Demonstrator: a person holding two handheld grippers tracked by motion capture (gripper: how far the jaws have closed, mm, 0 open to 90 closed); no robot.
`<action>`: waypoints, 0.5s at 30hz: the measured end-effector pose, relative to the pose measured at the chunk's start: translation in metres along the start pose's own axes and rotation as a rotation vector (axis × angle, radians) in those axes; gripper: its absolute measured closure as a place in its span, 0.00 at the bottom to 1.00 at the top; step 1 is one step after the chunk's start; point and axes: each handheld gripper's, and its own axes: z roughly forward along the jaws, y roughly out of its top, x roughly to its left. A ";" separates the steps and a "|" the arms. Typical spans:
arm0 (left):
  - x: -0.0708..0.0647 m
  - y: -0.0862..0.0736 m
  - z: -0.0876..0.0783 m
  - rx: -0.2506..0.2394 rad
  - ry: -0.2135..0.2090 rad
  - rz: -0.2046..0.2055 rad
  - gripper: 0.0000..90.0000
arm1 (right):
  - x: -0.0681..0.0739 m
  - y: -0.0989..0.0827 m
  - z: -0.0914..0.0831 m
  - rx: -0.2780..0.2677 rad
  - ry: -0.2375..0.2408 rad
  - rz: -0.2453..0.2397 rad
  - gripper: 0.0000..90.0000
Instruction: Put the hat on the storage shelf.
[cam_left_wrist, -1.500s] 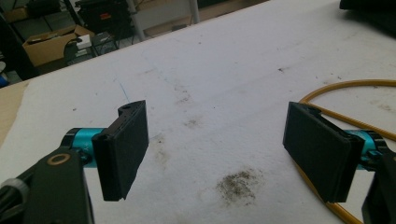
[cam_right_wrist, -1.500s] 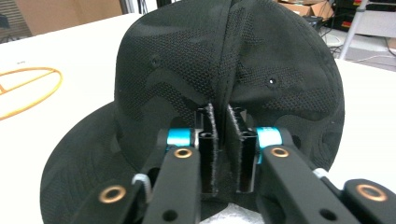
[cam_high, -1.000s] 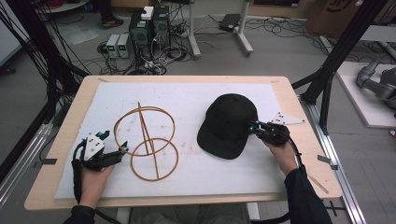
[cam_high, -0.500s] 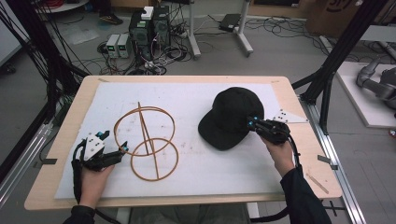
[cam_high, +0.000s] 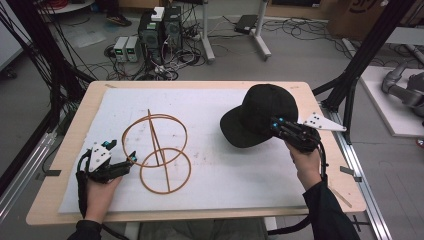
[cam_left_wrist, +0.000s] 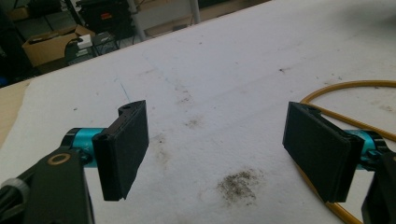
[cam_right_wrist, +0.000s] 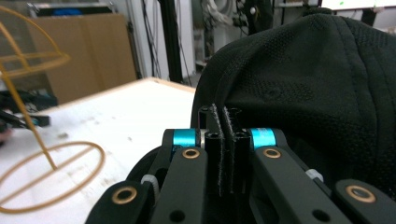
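Observation:
A black cap (cam_high: 260, 115) hangs lifted above the right side of the white mat (cam_high: 225, 170), its brim pointing left. My right gripper (cam_high: 276, 123) is shut on its rear edge; in the right gripper view the jaws (cam_right_wrist: 222, 121) pinch the cap's (cam_right_wrist: 317, 84) fabric rim. A yellow-brown wire stand (cam_high: 155, 145) with two rings and a slanted upright stands at the left of the mat. My left gripper (cam_high: 131, 159) rests low beside the stand's base ring, open; in the left gripper view nothing lies between its pads (cam_left_wrist: 224, 144), and the ring (cam_left_wrist: 345, 86) curves past the right pad.
The wooden table's edge (cam_high: 200, 215) frames the mat. Black frame posts (cam_high: 370, 45) rise at the right rear corner. Computers and cables (cam_high: 160, 30) sit on the floor behind the table.
My right gripper has risen and drifted right with the cap, which has come off the mat. The left gripper and the wire stand have stayed put.

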 end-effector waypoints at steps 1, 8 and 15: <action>0.000 0.000 0.000 0.002 0.001 -0.001 0.25 | 0.003 0.003 -0.001 -0.007 0.004 0.002 0.99; 0.001 0.000 0.000 0.008 0.009 -0.011 0.25 | 0.021 0.020 -0.003 -0.049 0.043 0.017 0.99; 0.002 0.000 0.000 0.002 0.008 -0.024 0.25 | 0.037 0.049 -0.003 -0.099 0.085 0.012 0.99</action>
